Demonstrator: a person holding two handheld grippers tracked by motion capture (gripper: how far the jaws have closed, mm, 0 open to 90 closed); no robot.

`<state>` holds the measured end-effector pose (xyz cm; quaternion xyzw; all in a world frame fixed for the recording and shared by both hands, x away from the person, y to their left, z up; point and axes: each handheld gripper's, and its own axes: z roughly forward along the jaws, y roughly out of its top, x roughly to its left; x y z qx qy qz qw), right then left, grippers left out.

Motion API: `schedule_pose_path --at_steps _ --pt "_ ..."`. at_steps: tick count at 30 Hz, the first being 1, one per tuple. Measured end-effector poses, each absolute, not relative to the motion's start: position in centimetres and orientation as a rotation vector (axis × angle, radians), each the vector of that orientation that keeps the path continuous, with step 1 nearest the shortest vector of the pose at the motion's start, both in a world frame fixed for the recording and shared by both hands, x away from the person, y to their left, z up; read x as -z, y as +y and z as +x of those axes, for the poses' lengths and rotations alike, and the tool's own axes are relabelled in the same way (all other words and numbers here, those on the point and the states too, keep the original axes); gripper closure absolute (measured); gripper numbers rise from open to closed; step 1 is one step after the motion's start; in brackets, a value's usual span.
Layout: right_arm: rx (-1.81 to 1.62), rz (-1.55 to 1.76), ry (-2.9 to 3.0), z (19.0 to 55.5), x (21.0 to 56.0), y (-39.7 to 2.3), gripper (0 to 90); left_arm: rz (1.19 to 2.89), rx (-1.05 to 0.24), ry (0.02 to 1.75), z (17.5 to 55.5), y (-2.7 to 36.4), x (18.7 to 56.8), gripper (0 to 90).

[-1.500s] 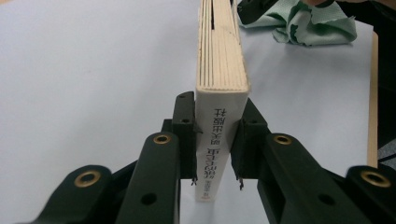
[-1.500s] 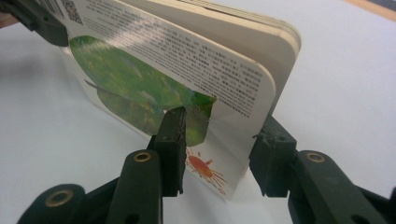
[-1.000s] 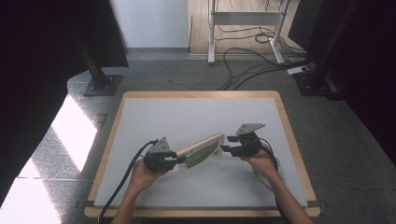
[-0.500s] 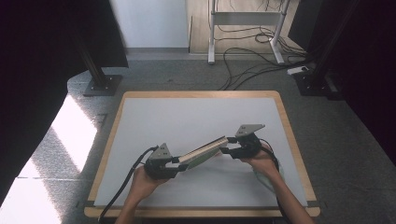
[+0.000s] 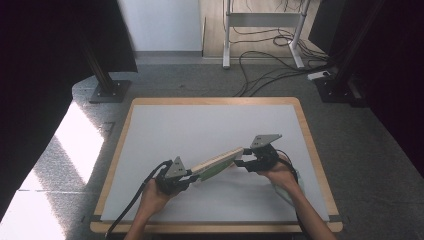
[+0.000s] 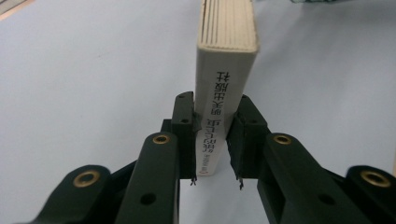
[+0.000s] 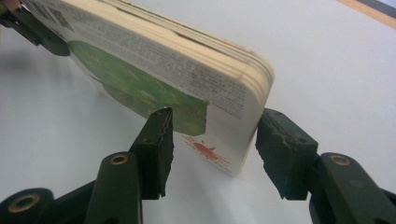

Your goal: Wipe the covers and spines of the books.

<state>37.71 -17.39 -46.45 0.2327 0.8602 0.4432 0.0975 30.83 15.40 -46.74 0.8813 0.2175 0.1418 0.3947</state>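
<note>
A thick board book [image 5: 217, 162] with cream page edges and a green picture on its cover spans the gap between my two grippers, low over the white table top. My left gripper [image 5: 192, 176] is shut on the spine end; its jaws have just been closing, and its pads press both covers of the book [image 6: 226, 70] in the left gripper view [image 6: 212, 135]. My right gripper [image 5: 242, 161] holds the other end. In the right gripper view its jaws [image 7: 213, 119] sit on either side of the rounded corner of the book [image 7: 154, 70], which lies slanted between them.
The white table top has a wooden rim [image 5: 215, 101]. A black cable [image 5: 135, 200] trails from the left gripper over the near edge. On the floor behind the table lie cables [image 5: 270, 75] and the feet of a black stand [image 5: 107, 92].
The book has turned from showing its green cover to lying nearly edge-on. The left gripper dropped slightly toward the near edge. The right gripper stayed in place.
</note>
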Motion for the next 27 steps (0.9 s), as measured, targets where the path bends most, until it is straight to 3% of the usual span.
schedule_pose_path --at_steps 6,14,22,27 --pt "-1.322 0.743 2.501 38.2 46.5 -16.8 47.7 2.288 -0.385 0.513 32.9 15.9 46.2 73.7" --pt "-1.324 0.807 2.474 38.5 46.7 -16.6 51.1 2.247 -0.284 0.617 35.1 16.7 46.3 69.0" --pt "-1.364 0.815 2.487 37.3 46.4 -17.2 48.1 2.143 -0.280 0.711 33.2 16.1 46.1 49.1" --pt "-1.368 0.839 2.497 36.5 46.4 -17.5 41.9 2.088 -0.261 0.782 31.9 16.2 46.3 41.8"
